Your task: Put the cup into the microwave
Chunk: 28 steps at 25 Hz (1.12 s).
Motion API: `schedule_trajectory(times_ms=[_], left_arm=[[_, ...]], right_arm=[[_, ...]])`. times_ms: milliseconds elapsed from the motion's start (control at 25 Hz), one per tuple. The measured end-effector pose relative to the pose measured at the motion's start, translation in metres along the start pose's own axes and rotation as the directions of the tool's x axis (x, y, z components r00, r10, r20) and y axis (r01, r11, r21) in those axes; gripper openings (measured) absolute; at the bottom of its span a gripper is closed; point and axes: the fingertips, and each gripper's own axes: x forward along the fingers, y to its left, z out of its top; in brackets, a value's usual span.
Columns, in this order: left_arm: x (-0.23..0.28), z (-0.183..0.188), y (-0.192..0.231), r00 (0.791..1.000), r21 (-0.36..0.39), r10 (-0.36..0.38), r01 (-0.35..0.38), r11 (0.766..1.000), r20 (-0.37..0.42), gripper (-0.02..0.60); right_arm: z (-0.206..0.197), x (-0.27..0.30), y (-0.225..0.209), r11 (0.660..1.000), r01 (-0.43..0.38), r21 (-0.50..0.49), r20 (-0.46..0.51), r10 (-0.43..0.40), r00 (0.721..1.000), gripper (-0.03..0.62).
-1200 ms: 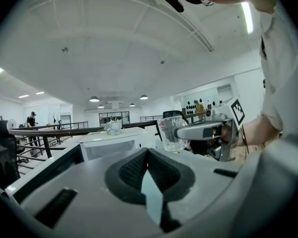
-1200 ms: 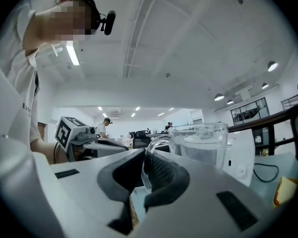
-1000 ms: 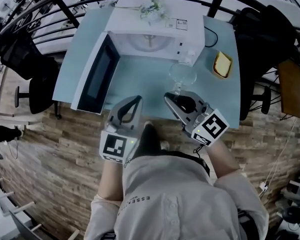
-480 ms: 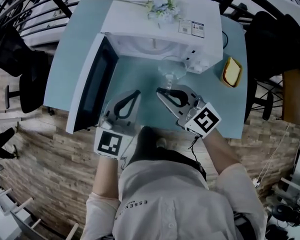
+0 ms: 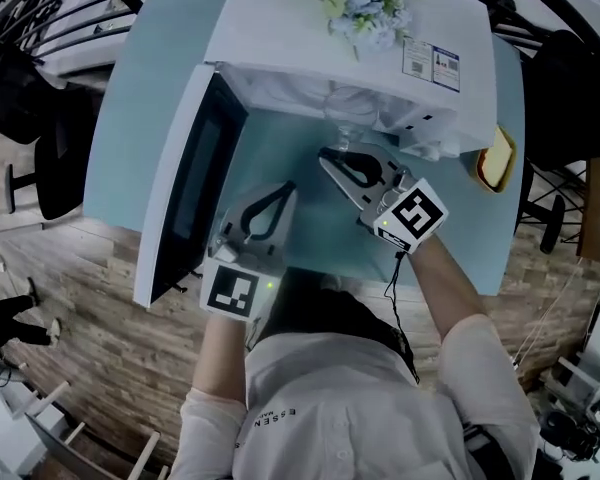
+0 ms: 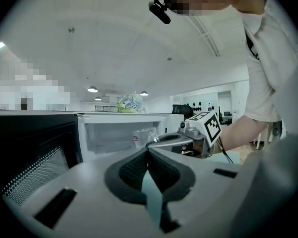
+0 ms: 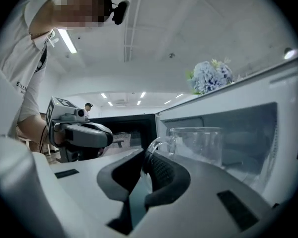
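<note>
A clear glass cup (image 7: 201,144) stands at the mouth of the white microwave (image 5: 310,43), just inside the lit cavity (image 7: 248,125). My right gripper (image 7: 148,155) is shut on the cup's handle (image 7: 155,146), and its jaws are opening. From the head view, the right gripper (image 5: 327,153) reaches into the opening, and the cup (image 5: 348,128) is partly hidden under the microwave's top. My left gripper (image 5: 287,186) hovers over the table beside the open door (image 5: 185,183), shut on nothing. In the left gripper view, its jaws (image 6: 148,149) meet, and the right gripper (image 6: 175,142) shows ahead with the cup (image 6: 144,136).
The microwave door swings out to the left, close to my left gripper. A bunch of pale flowers (image 5: 365,8) lies on the microwave's top. A yellow dish (image 5: 497,160) sits on the light blue table (image 5: 155,68) at the right. Black chairs (image 5: 40,158) stand by the table's left side.
Both grippers have moved forward and down toward the microwave. The right one carried the cup from above the table's front into the microwave's opening.
</note>
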Motion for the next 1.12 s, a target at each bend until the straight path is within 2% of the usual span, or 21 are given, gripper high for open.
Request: schedule_trajectory(times_ms=[200,440,600,880,1120], left_arm=[[0.01,-0.018,0.019,1.0,-0.04,0.017,-0.018,0.999,-0.017,0.002],[0.021,-0.028,0.026,1.0,-0.02,0.009,-0.01,1.0,-0.03,0.002],[0.028,-0.037,0.028,0.998,-0.032,0.005,-0.007,0.999,-0.056,0.002],[0.034,-0.04,0.032,0.998,-0.025,-0.001,0.0,1.0,-0.056,0.002],[0.038,-0.043,0.032,0.998,-0.038,-0.011,0.008,0.999,-0.063,0.002]], right_arm=[[-0.012,0.023,-0.026,1.0,0.01,0.006,0.007,-0.01,1.0,0.032],[-0.019,0.041,-0.052,0.999,0.038,0.013,0.027,-0.038,0.999,0.032],[-0.026,0.046,-0.061,0.999,0.043,0.019,0.023,-0.043,0.999,0.032],[-0.034,0.05,-0.07,0.999,0.049,0.007,0.028,-0.049,0.998,0.032],[-0.047,0.049,-0.083,0.994,0.099,0.036,0.005,-0.099,0.995,0.031]])
